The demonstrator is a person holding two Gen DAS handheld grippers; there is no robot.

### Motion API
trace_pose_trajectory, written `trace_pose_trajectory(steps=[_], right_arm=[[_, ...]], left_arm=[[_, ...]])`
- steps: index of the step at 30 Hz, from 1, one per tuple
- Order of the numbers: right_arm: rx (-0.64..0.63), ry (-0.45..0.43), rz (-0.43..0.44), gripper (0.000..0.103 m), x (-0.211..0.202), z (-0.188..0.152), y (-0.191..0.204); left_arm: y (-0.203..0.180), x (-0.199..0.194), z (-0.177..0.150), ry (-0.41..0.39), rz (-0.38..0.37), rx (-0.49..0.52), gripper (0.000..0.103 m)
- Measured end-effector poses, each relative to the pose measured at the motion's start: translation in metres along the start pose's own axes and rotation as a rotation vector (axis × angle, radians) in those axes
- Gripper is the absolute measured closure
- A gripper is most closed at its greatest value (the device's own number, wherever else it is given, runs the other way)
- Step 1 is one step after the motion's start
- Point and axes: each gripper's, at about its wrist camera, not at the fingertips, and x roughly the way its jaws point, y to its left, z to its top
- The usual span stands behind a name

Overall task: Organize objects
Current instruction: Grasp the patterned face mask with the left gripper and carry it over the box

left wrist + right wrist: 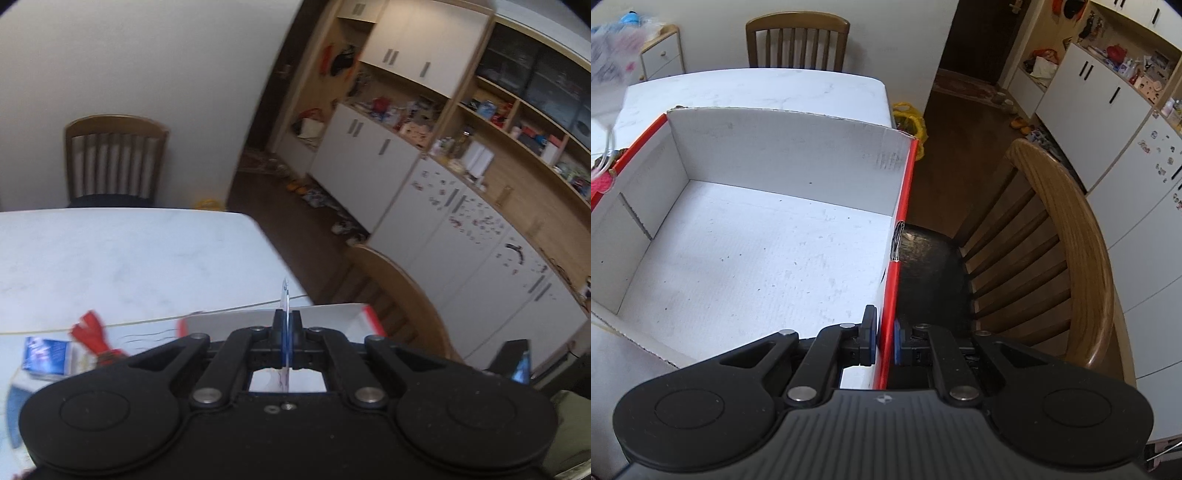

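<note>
My left gripper (287, 332) is shut on a thin flat packet (284, 295), seen edge-on and sticking up between the blue pads. Below it lie the white marble table (110, 251), a blue and white packet (44, 354) and a red wrapped item (90, 330). The cardboard box (332, 317), red outside and white inside, stands just ahead. My right gripper (885, 341) is shut on the box's red right wall (901, 236), one pad inside and one outside. Nothing lies in the box (757, 251). A blurred clear printed bag (609, 55) hangs at the top left.
One wooden chair (1071, 236) stands right of the box at the table's edge, another chair (798, 40) at the far side. A yellow bag (910, 118) sits on the dark floor. White cabinets and crowded shelves (480, 155) line the right wall.
</note>
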Motion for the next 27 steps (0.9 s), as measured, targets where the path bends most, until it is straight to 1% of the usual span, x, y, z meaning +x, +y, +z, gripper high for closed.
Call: trace_pose_trajectory(steps=[6,10,16,21,23,27], right_arm=[[-0.012,0.007,0.024,0.094,0.003,0.001,-0.003],[-0.009,0.011,0.040,0.094,0.004,0.001,-0.007],[-0.013,0.010,0.059,0.094,0.005,0.000,-0.010],[-0.015,0.010,0.064,0.094,0.005,0.000,-0.011],[-0.016,0.011,0.069,0.094,0.006,0.000,-0.012],[-0.020,0.013,0.077,0.094,0.006,0.000,-0.014]], left_arm=[[-0.034,0.040,-0.001,0.049,-0.066,0.010,0.103],[-0.049,0.080,-0.010,0.114,-0.098,0.031,0.103],[-0.066,0.133,-0.027,0.215,-0.119,0.061,0.103],[-0.069,0.166,-0.046,0.260,-0.114,0.077,0.103],[-0.067,0.175,-0.055,0.290,-0.110,0.073,0.103],[-0.059,0.192,-0.069,0.351,-0.069,0.080,0.103]])
